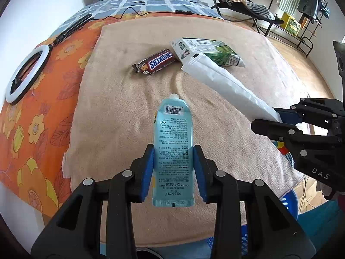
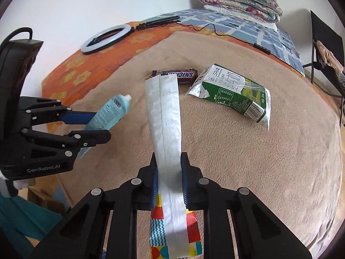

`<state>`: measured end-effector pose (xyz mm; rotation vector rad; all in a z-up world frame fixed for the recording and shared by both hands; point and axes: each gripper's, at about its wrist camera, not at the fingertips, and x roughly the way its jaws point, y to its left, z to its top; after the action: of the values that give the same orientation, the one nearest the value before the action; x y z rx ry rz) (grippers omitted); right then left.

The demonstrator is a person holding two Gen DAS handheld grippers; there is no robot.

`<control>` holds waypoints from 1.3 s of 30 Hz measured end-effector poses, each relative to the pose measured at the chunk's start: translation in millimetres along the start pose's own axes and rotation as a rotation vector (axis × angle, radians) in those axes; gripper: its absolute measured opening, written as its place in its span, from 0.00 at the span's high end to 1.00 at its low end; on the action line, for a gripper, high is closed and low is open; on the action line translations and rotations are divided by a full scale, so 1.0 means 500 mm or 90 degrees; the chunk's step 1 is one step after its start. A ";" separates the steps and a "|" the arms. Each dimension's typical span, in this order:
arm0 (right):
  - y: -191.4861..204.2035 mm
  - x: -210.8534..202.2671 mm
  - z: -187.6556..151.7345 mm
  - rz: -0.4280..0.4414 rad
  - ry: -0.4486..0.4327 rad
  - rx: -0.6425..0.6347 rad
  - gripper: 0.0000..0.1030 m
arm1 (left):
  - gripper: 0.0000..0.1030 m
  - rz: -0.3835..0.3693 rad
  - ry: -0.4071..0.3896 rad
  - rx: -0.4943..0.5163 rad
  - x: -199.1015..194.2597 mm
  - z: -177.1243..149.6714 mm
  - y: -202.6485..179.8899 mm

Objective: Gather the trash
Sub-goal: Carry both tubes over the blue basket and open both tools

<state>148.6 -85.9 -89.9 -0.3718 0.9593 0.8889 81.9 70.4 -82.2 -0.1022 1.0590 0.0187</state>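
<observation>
While hand-held grippers pinch tube and wrapper, Snickers, carton lie beyond.

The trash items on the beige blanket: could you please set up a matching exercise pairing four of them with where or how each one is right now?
Things:
1. hand cream tube
2. white wrapper
3. Snickers bar
4. milk carton

States:
A. lying free, crushed, green and white
B. clamped in the left gripper
C. lying free, brown, beyond the wrapper's far end
D. clamped in the right gripper

Pairs: 1-B, 2-D, 3-C, 4-A
</observation>
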 end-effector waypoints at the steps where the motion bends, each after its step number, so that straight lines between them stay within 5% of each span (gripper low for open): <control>1: 0.002 -0.013 -0.006 0.003 -0.004 0.004 0.84 | 0.65 -0.002 -0.003 0.007 -0.010 -0.006 -0.010; 19: 0.020 -0.196 -0.208 0.031 -0.022 0.066 0.84 | 0.65 -0.080 -0.006 0.082 -0.114 -0.167 -0.170; 39: 0.069 -0.172 -0.442 0.036 0.080 0.059 0.84 | 0.65 -0.110 0.100 0.119 -0.032 -0.323 -0.226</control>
<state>-22.9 -246.5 -136.0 -0.3248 1.1273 0.8763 -59.2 -56.6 -138.1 -0.0254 1.2000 -0.2486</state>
